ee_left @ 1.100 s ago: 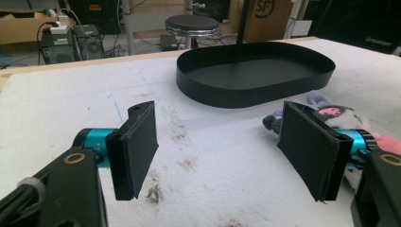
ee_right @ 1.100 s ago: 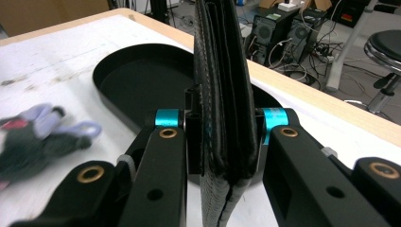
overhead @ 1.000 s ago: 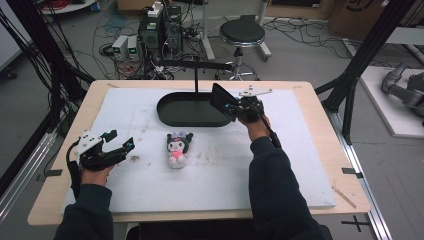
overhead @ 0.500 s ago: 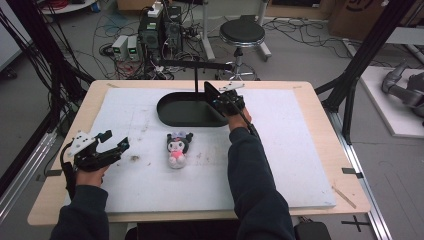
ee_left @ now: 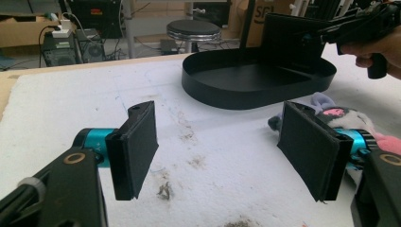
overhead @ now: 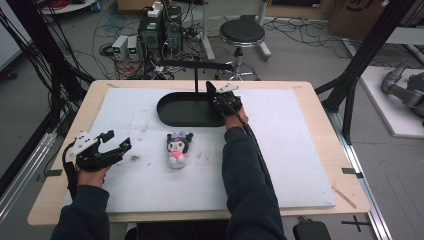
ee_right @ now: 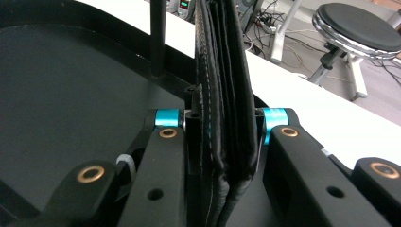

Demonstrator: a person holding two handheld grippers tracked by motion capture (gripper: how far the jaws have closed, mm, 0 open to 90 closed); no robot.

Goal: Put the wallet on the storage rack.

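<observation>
Holding wallet [ee_right: 226, 118] over tray [overhead: 172, 107]

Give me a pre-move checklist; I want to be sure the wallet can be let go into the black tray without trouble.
1. Right gripper shut on the black wallet: ok.
2. Wallet above the black tray, at its right end: ok.
3. Tray floor bare beneath the wallet: ok.
4. Upright post at the tray's rim apart from the wallet: ok, though close.
5. Left gripper open, holding nothing, away from the tray: ok.
6. Plush toy lying outside the tray: ok.
7. Wallet touching the tray floor: cannot tell.
</observation>
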